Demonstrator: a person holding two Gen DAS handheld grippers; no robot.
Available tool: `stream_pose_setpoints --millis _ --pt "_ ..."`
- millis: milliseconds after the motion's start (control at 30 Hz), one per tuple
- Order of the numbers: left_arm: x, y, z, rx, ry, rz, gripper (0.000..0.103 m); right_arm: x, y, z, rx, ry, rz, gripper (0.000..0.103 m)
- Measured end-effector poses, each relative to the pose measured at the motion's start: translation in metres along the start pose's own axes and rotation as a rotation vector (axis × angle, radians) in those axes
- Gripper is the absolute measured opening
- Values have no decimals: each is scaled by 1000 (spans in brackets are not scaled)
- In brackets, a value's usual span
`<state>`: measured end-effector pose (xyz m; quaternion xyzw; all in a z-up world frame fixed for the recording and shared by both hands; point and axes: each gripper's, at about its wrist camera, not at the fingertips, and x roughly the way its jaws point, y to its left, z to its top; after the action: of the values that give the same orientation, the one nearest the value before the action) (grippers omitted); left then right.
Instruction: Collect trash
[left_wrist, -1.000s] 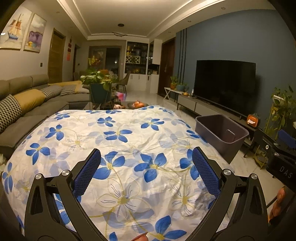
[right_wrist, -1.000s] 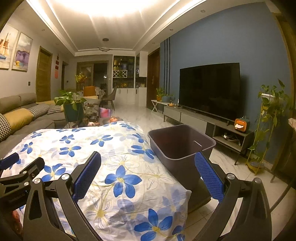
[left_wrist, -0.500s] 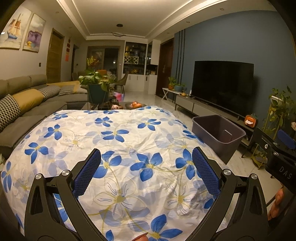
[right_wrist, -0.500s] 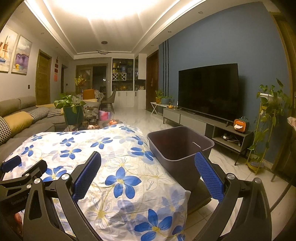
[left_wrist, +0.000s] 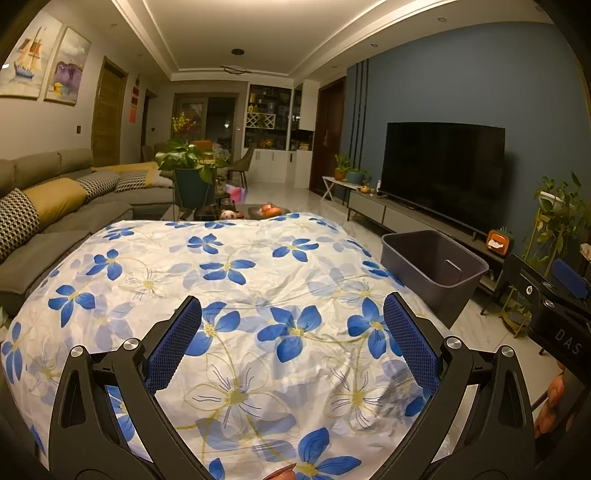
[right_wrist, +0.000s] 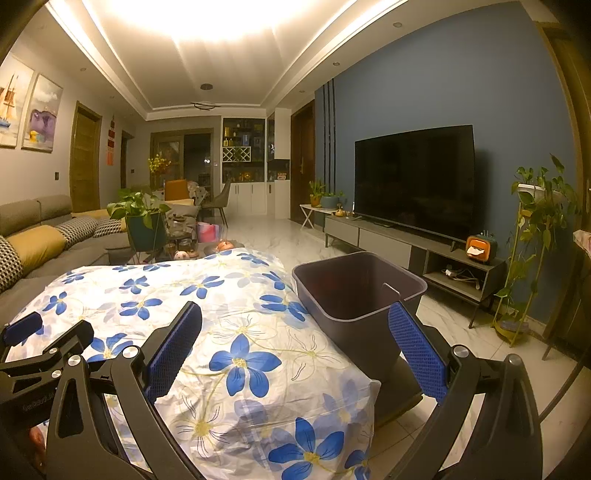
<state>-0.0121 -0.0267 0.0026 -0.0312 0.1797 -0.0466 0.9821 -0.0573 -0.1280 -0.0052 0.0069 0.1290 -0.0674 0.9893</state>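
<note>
Over the floral cloth (left_wrist: 236, 280), two grippers, left gripper (left_wrist: 291, 339) spread wide and empty, right gripper (right_wrist: 295, 343) likewise, one grey bin (right_wrist: 354, 295) beside the cloth's right edge.

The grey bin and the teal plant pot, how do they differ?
The grey bin is wide, rectangular and looks empty; the teal plant pot is narrower, tapered and holds a leafy plant. The bin sits close beside the flowered cloth; the pot stands beyond it, near the sofa. Both are open-topped.

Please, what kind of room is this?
A home living room, most likely: a sofa along one wall, a large television on a low cabinet opposite, and potted plants.
</note>
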Motion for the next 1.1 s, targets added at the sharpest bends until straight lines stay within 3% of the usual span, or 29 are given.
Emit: stream_pose_setpoints --millis 1100 --pt "2 -3 3 -6 -1 -15 97 1 0 3 8 -3 -5 97"
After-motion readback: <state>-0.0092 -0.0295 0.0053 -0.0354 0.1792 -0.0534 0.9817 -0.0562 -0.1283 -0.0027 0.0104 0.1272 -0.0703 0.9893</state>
